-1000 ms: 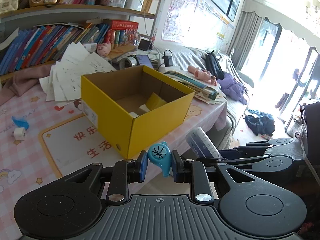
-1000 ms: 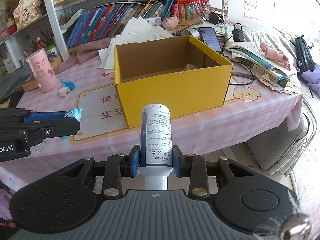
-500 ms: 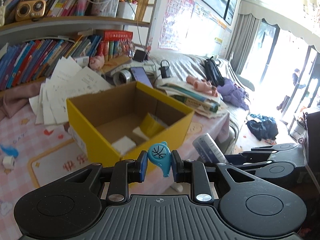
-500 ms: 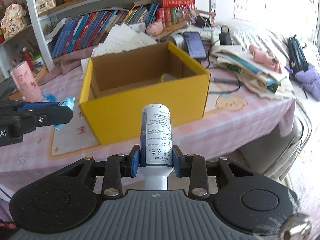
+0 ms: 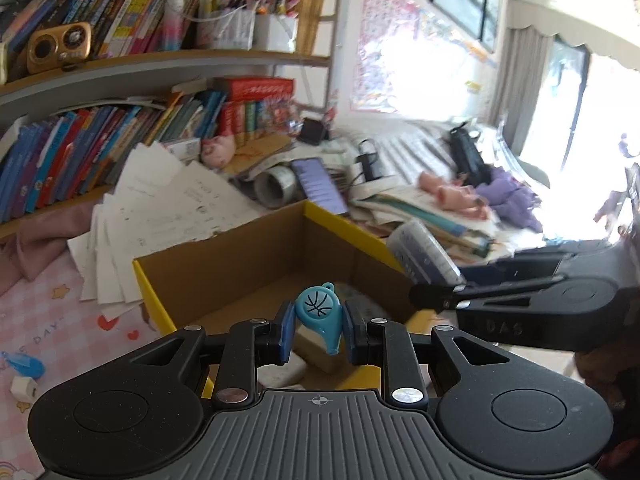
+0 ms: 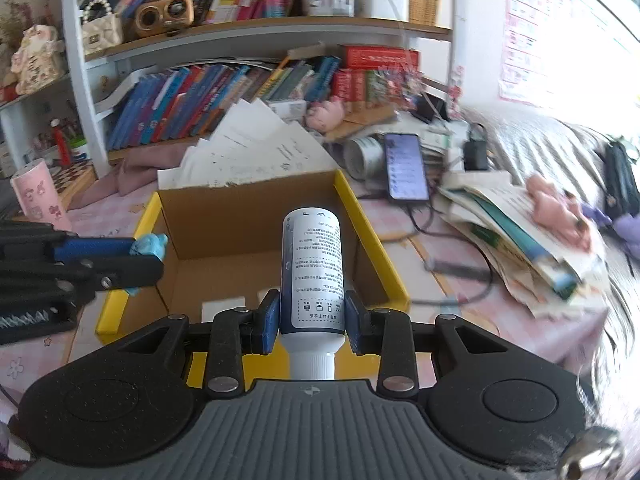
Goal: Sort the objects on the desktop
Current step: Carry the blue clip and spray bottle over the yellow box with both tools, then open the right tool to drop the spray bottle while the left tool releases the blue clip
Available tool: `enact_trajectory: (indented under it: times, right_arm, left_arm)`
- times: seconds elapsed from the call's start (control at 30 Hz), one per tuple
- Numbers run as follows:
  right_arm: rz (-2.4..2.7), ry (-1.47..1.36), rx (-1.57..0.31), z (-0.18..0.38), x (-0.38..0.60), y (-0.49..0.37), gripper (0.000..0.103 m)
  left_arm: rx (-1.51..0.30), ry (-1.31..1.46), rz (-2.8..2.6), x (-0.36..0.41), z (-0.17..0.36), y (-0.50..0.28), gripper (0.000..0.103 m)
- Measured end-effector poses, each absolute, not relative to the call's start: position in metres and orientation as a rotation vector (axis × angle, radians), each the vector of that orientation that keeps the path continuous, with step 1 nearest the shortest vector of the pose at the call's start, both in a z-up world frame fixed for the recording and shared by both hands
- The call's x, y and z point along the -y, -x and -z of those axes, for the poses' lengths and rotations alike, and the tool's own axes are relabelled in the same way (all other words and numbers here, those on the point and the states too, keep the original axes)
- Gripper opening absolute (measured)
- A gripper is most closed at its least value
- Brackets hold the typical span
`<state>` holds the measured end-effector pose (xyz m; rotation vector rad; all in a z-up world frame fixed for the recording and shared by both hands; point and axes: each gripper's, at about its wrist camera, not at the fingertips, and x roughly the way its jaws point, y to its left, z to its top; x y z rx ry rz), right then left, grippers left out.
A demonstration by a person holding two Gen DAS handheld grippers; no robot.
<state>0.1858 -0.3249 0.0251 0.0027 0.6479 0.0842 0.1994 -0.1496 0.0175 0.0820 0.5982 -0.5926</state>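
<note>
Since a second ago you carried both grippers from short of the yellow box [image 6: 352,216] to over its open top; the box front wall, which faced the cameras then, sat under the gripper bodies now. Your left gripper [image 5: 318,330] was pinching the blue whistle [image 5: 320,314], pads pressed on its two sides, mouthpiece pointing down toward the camera and ring end away. Your right gripper [image 6: 312,320] was clamped on the white bottle [image 6: 314,276], cap end toward the camera, long axis running forward along the fingers and tipped up over the box cavity. In the right wrist view the left gripper [image 6: 132,256] came in from the left with the whistle [image 6: 150,246] hanging just inside the box's left wall; in the left wrist view the bottle [image 5: 424,254] sat to the right, over the box's right rim. The relation that mattered: both things were held above the box interior, floor directly below and ahead, with some white items already lying on it. Neither hand looked clearly nearer; both seemed placed for a release, judging by the rim lines. The pink bench [image 6: 420,248] carried the box.
</note>
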Motion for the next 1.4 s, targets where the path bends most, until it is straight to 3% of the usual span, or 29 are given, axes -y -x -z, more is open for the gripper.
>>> enact_trajectory:
  times: [0.83, 1.0, 1.27, 1.4]
  right_arm:
    - [-0.437, 0.065, -0.8, 0.022, 0.308, -0.3, 0.031]
    - [-0.437, 0.045, -0.824, 0.027, 0.314, -0.306, 0.034]
    - [-0.41, -0.034, -0.745, 0.016, 0.324, -0.298, 0.052]
    - [-0.403, -0.046, -0.719, 0.012, 0.326, -0.294, 0.053]
  left_arm:
    - [-0.781, -0.271, 0.39, 0.19, 0.015, -0.251, 0.024]
    - [-0.781, -0.296, 0.385, 0.194, 0.014, -0.252, 0.029]
    - [-0.726, -0.276, 0.379, 0.188, 0.002, -0.246, 0.052]
    - [-0.702, -0.279, 0.369, 0.187, -0.001, -0.24, 0.058]
